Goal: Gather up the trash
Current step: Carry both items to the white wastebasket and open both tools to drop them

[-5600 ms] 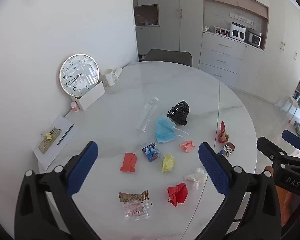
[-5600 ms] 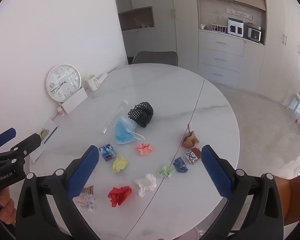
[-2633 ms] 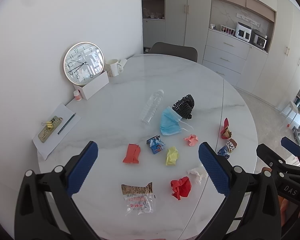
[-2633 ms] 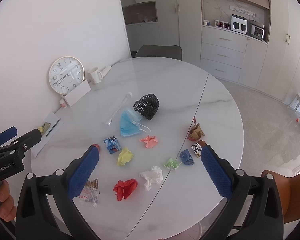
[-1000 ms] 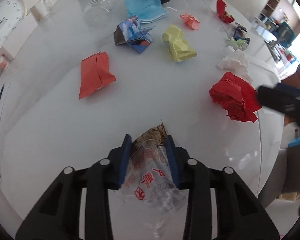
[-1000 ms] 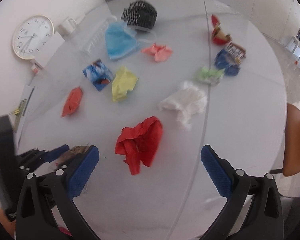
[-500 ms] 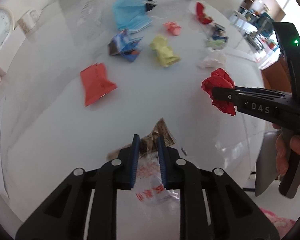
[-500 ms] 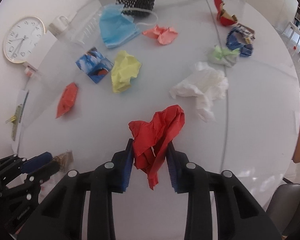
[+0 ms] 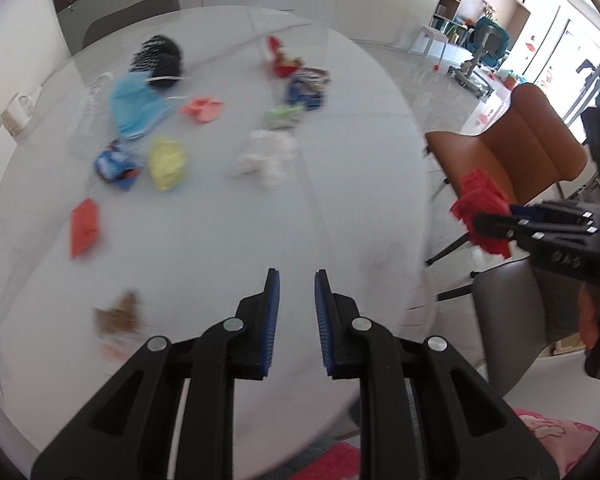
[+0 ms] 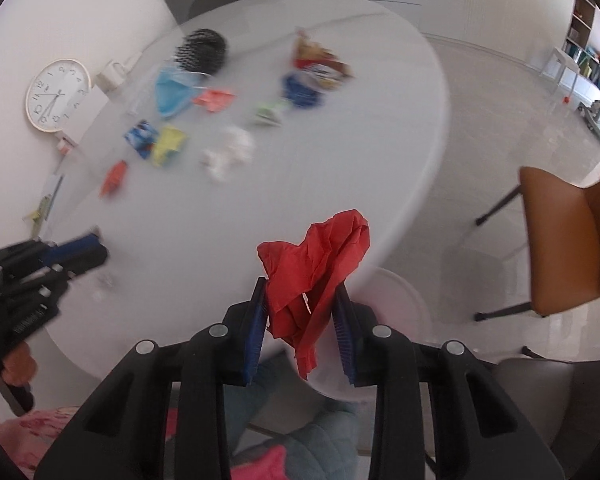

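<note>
My right gripper [image 10: 300, 284] is shut on the crumpled red paper [image 10: 316, 256] and holds it in the air past the near edge of the round white table [image 10: 260, 208]. From the left wrist view, that red paper [image 9: 480, 196] hangs off the table's right side. My left gripper [image 9: 296, 276] is shut with nothing between its pads. The clear snack wrapper [image 9: 118, 320] lies on the table to its left. Further back lie a white tissue [image 9: 266, 156], a yellow wad [image 9: 166, 162], a folded red paper [image 9: 84, 226], a blue mask [image 9: 134, 106] and several more scraps.
A brown chair [image 9: 512, 148] and a grey chair [image 9: 520, 312] stand right of the table. A white round container [image 10: 392, 304] sits on the floor under the red paper. A wall clock [image 10: 56, 96] and a mug [image 10: 114, 72] are at the far left.
The snack wrapper has left the left gripper's jaws and lies on the table; that gripper swung right and up. The right gripper carried the red paper off the table, over the edge.
</note>
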Demonstrator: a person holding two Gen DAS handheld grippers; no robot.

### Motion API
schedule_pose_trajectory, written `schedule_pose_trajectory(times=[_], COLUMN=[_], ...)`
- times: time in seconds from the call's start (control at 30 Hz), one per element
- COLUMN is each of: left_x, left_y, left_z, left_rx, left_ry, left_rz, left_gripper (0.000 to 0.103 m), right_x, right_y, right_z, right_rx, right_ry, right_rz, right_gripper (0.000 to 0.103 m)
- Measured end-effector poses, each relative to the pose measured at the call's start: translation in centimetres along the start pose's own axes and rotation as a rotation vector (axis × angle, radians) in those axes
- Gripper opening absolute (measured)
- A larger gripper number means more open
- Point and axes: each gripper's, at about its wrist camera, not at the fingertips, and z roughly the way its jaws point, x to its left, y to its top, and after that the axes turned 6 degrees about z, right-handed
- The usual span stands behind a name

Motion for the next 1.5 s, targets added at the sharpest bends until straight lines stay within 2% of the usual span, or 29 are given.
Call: schedule_pose_trajectory(times=[0.1,0.23,0.33,0.47,0.5,0.57,0.6,0.63,0.7,0.77,0.9,1.1,1.17,1.27,1.3,1.33,1.43,1.5], left_x=[-4.0,-7.1,-7.2,-4.3,-2.7,0.1,2.0,3.5,6.4,9.0,13.1,15.1,15.4,16.1,16.2,16.3,16.3,16.3], left_y=[0.4,0.6,0.2,-0.9,-1.3,-2.2,-2.9,-3.4,-4.3,-5.0,-5.9,-6.0,-6.2,-6.0,-6.0,-5.9,-5.6,-5.3], left_z=[0.3,0.5,0.3,-0.9,-1.3,-1.8,-2.2,-2.5,-2.6,-1.9,1.2,5.3,6.0,6.0,5.9,5.8,5.4,5.2], left_rx=[-0.007,-0.007,0.002,0.003,0.005,0.008,0.004,0.0,0.007,0.035,0.124,0.224,0.235,0.207,0.201,0.195,0.175,0.166], left_ry=[0.001,0.024,0.055,0.149,0.179,0.239,0.297,0.346,0.396,0.415,0.373,0.268,0.233,0.216,0.205,0.196,0.2,0.199], left_rz=[-0.009,-0.049,-0.107,-0.192,-0.235,-0.295,-0.329,-0.347,-0.369,-0.385,-0.388,-0.339,-0.344,-0.338,-0.331,-0.325,-0.305,-0.3], left_gripper=[0.018,0.018,0.018,0.018,0.021,0.039,0.055,0.067,0.076,0.079,0.083,0.083,0.066,0.054,0.044,0.039,0.029,0.026], right_x=[-3.1,-4.6,-4.5,-3.8,-3.5,-3.1,-2.7,-2.3,-1.0,0.9,5.5,11.8,13.0,14.5,14.7,14.9,15.7,16.1], right_y=[-1.1,-2.0,-2.4,-2.9,-3.0,-3.1,-3.0,-2.9,-2.5,-1.8,-0.5,0.9,1.0,1.3,1.4,1.4,1.6,1.5], right_z=[0.1,0.9,1.9,2.7,3.0,3.1,3.0,2.9,2.5,2.2,2.5,3.8,4.2,4.7,4.8,4.9,5.2,5.1], right_rx=[0.024,0.068,0.104,0.129,0.135,0.138,0.134,0.13,0.113,0.101,0.081,0.071,0.071,0.073,0.074,0.075,0.078,0.074], right_ry=[0.014,0.043,0.074,0.1,0.099,0.099,0.101,0.101,0.105,0.127,0.149,0.176,0.17,0.163,0.162,0.159,0.157,0.159], right_rz=[-0.019,-0.094,-0.138,-0.176,-0.185,-0.192,-0.195,-0.198,-0.206,-0.205,-0.236,-0.253,-0.259,-0.26,-0.26,-0.26,-0.264,-0.268], right_gripper=[0.032,0.032,0.032,0.032,0.032,0.032,0.032,0.032,0.032,0.032,0.032,0.033,0.033,0.034,0.034,0.034,0.034,0.034])
